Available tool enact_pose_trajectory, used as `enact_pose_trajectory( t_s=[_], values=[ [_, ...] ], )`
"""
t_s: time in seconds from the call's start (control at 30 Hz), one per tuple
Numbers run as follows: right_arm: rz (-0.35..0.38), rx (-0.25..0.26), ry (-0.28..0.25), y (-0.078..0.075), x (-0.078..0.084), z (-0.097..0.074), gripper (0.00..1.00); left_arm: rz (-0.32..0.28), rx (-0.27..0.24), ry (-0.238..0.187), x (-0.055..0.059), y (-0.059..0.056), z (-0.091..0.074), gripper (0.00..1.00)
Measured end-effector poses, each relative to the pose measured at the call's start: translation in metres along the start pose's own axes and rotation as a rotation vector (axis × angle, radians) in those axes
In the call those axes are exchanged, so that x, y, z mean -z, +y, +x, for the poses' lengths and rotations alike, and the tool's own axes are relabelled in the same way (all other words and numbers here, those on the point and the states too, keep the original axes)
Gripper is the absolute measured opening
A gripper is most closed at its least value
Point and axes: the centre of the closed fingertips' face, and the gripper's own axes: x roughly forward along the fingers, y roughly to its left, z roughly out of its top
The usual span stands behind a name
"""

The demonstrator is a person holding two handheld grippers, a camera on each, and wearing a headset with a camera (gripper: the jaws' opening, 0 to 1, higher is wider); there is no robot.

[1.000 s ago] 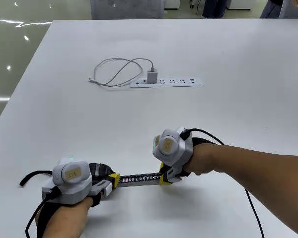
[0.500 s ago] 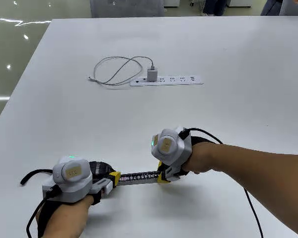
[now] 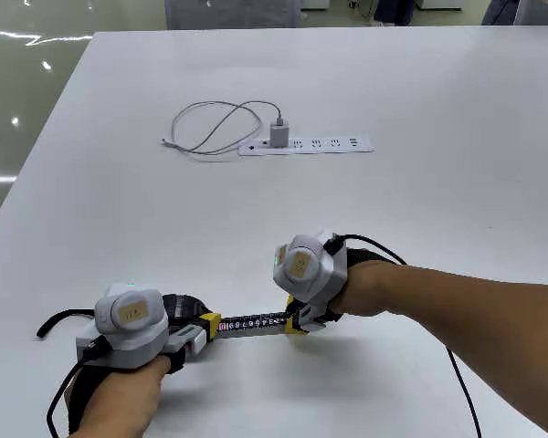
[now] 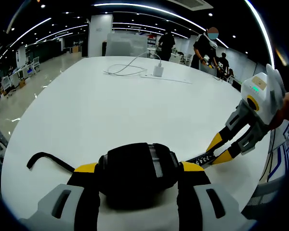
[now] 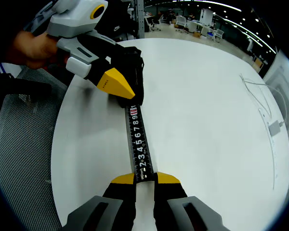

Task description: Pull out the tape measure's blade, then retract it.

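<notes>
A black tape measure case (image 3: 181, 306) rests on the white table (image 3: 365, 210) near its front left. My left gripper (image 3: 199, 321) is shut on it, with the yellow-tipped jaws clamping both sides of the case (image 4: 135, 173). A short stretch of the numbered blade (image 3: 251, 322) runs to the right out of the case. My right gripper (image 3: 292, 326) is shut on the blade's free end. In the right gripper view the blade (image 5: 138, 144) leads from my right gripper (image 5: 144, 179) up to the case (image 5: 132, 65) and the left gripper (image 5: 118, 84). The right gripper (image 4: 219, 149) also enters the left gripper view.
A white power strip (image 3: 306, 146) lies at the table's middle with a white charger (image 3: 279, 137) plugged in and its cable (image 3: 215, 128) looped to the left. A black cord (image 3: 55, 324) trails from the left gripper. A grey mesh chair (image 5: 24, 144) stands beside the near edge.
The right gripper has moved a little left toward the case, so the exposed blade is slightly shorter. The left gripper and case stay put.
</notes>
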Motion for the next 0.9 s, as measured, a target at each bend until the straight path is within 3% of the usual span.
enact_pose_trajectory(
  t_s=[0.23,0.73,0.9],
  values=[
    [-0.031,0.000,-0.008,0.001,-0.003,0.002,0.09,0.001,0.001,-0.001,0.000,0.000,-0.001,0.61],
    [-0.010,-0.012,-0.028,0.002,-0.012,0.005,0.09,-0.008,0.004,-0.004,0.001,0.001,0.000,0.61],
    [-0.002,-0.008,-0.045,0.002,-0.014,0.006,0.09,-0.043,0.017,-0.008,0.000,0.004,-0.001,0.61]
  ],
)
